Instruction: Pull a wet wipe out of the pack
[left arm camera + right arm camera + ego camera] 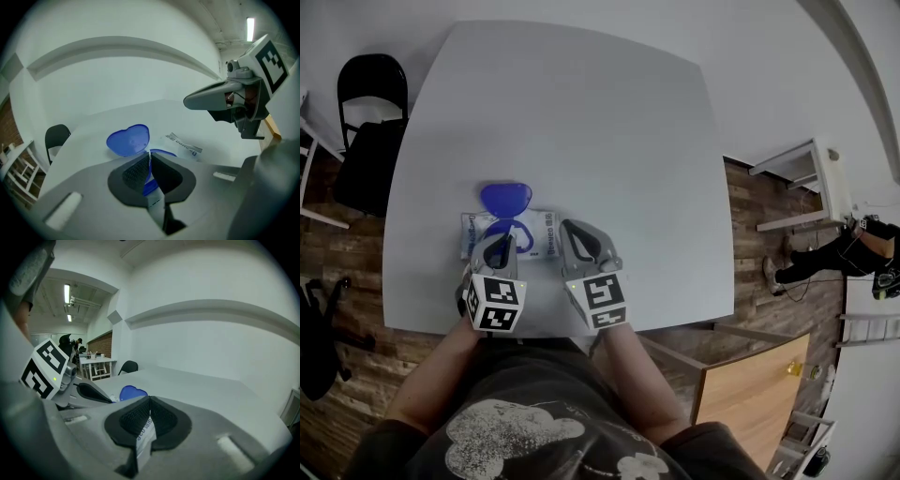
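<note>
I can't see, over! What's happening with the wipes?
Left claw shut, over pack. Right claw shut, beside it. Lid open, no wipe seen out. Nothing blocking.

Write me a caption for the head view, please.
Left gripper and right gripper, jaws together, at the wet wipe pack, blue lid open.

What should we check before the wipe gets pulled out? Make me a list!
1. Lid of the pack flipped open: ok, the blue flap lies back on the table.
2. Pack lying flat on the table: ok.
3. Right gripper holding the pack steady: ok, its jaws look shut on the printed film at the pack's end.
4. Left gripper at the blue opening: ok, its jaws are together right at it.
5. A wipe really pinched in the left jaws: cannot tell; no clear white sheet shows at the tips.
</note>
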The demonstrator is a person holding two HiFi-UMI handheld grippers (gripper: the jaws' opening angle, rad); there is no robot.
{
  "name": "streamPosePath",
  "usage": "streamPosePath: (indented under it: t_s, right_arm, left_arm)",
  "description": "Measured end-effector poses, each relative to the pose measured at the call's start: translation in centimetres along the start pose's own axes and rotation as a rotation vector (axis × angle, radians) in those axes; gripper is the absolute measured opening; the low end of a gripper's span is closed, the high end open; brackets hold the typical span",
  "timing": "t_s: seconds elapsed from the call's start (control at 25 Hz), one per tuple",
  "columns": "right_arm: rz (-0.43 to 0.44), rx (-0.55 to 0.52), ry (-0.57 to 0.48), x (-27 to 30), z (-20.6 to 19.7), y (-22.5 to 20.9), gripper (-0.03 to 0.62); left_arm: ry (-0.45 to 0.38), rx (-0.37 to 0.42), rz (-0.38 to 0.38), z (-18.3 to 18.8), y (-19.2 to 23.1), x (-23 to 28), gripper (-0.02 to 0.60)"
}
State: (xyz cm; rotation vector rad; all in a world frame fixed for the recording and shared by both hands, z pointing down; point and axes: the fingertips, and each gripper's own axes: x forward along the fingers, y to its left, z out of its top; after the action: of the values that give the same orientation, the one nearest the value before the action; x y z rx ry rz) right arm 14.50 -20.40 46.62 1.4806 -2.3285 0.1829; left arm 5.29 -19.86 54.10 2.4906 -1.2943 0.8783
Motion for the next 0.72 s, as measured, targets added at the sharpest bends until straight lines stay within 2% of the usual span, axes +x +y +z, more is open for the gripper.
streamPosePath:
  t_s: [0.28,0.48,0.6,0.72]
  right_arm:
    - [0.065,-0.015,0.002,0.9,0.3,2.7,-0.006]
    - [0.093,-0.012,0.028,1.7,0.0,4.5,-0.006]
    - [0.109,-0.012,0.065,2.2,-0.5,5.5,-0.008]
    - [0.151,-0.025,0.145,2.9,-1.6,6.8,-0.006]
  left_arm:
    - [-0.039,-0.127,0.033,0.8,2.5,-2.3,0.025]
    - [-0.012,-0.225,0.058,-1.2,5.0,-3.5,0.024]
    - [0.010,-0.272,0.041,-2.4,5.3,-3.4,0.025]
    - [0.020,-0.299,0.030,-3.1,5.7,-3.1,0.025]
